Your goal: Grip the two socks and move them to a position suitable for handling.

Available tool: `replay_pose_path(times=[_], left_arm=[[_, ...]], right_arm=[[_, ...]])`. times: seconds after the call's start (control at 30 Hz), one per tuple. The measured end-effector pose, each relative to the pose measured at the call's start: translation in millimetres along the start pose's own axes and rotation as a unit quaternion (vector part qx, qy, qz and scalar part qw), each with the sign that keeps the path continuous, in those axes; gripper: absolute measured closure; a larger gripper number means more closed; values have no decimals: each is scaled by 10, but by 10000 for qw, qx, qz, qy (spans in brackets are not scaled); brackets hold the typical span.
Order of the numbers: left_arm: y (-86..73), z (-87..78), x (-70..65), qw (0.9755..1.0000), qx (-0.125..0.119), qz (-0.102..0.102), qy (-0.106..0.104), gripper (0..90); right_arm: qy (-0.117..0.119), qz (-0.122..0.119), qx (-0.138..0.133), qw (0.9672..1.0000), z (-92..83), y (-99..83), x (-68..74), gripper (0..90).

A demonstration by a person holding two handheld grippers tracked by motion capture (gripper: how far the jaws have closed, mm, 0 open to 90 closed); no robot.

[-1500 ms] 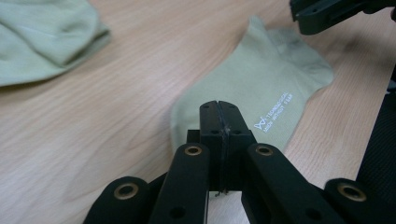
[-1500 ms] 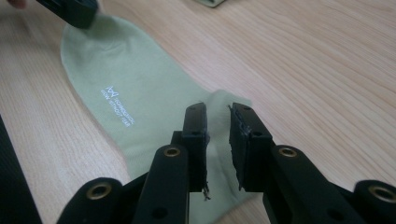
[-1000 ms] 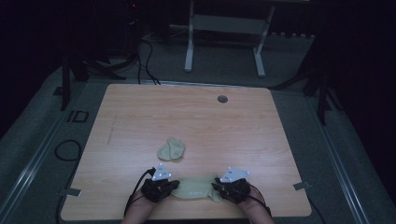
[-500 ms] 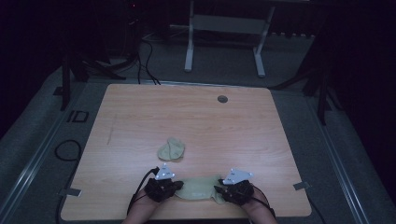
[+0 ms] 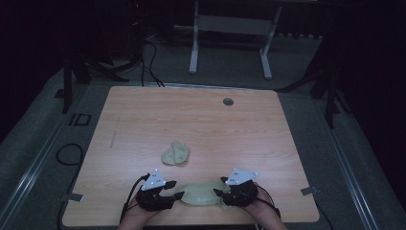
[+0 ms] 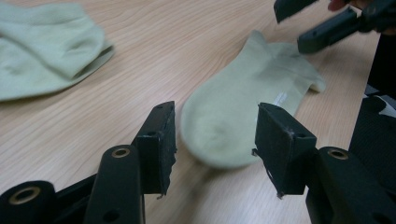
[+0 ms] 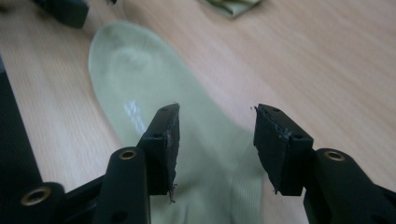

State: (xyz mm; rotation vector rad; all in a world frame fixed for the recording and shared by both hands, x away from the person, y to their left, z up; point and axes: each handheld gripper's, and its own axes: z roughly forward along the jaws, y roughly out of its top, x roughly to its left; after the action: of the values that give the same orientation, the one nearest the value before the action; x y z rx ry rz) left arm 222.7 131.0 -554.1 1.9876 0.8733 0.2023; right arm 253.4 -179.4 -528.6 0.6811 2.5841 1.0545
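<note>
The big wooden desk (image 5: 201,120) is holding a flat pale green sock (image 5: 198,194) near the front edge — it is lying between the left gripper (image 5: 168,194) and the right gripper (image 5: 225,191). A folded sock (image 5: 175,154) is sitting a bit farther back. Both sets of fingers have just been opening and are gripping nothing. The hands are hovering low, pointing inward at the sock's two ends — lifting slowly should be keeping it flat.

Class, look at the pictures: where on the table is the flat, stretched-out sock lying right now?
In the high view the flat sock lies at the table's near edge, between the left gripper and right gripper, with the crumpled sock just beyond it.
</note>
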Motion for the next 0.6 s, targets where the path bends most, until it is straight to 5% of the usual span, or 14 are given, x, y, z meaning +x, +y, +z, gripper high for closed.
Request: replay_pose_path(times=[0.2, 0.6], left_arm=[[-143, -162, 59, 9998, 16, -107, 179, 473], [-256, -254, 120, 9984, 101, -61, 559, 313]], right_arm=[[18, -2, -55, 10000, 74, 237, -70, 475], [143, -68, -73, 9998, 342, 766, -203, 447]])
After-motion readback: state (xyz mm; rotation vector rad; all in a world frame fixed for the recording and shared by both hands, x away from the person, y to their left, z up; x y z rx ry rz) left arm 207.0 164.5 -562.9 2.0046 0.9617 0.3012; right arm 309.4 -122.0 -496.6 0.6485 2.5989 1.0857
